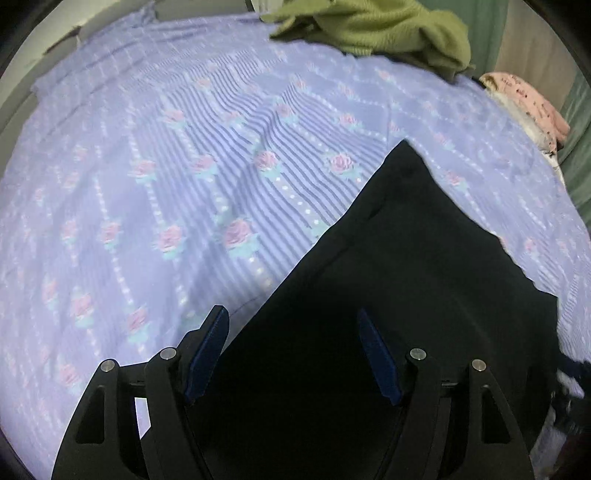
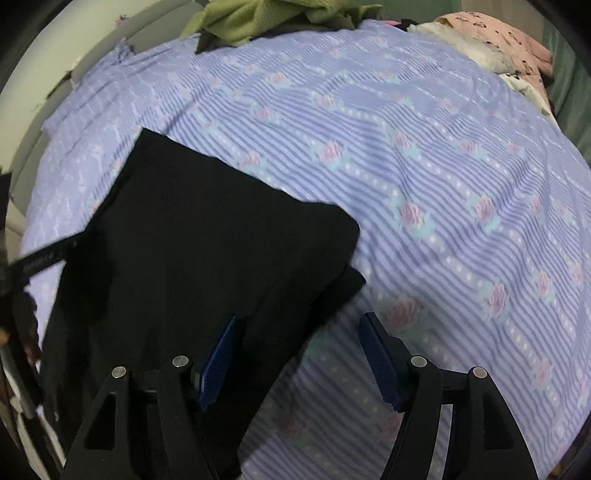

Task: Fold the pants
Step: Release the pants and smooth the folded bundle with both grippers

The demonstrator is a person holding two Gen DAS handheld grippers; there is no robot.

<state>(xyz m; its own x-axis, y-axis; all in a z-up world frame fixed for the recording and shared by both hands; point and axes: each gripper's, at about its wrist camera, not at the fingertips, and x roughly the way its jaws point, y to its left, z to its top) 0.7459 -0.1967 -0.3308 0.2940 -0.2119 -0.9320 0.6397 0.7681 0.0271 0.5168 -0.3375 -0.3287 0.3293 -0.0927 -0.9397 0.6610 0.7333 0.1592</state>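
Black pants point(image 1: 388, 280) of smooth dark fabric lie flat on a lilac striped bedsheet printed with pink roses point(image 1: 177, 155). In the left wrist view their long axis runs from the near bottom edge up and away to a far corner, leaning slightly right, and the left side edge forms a straight diagonal across the sheet. In the right wrist view the same pants point(image 2: 192, 236) fill the lower left, stretching from the near edge toward a squared far corner at upper left; along the right side a second layer of the fabric peeks out beneath the top one, so the cloth lies doubled there.

The left gripper point(image 1: 291, 350) hangs directly above the near part of the pants, looking forward and down, its blue-padded fingers point(image 1: 207, 354) spread wide with nothing between them. The right gripper point(image 2: 299, 354) hovers over the right edge of the pants, one blue pad above the dark cloth and the other above bare sheet, jaws also parted and gripping nothing. Whether either touches the fabric cannot be told.

Far across the bed sits a crumpled olive-green garment point(image 1: 373, 29), and near the far right corner lies a pink patterned cloth bundle point(image 2: 495, 33).
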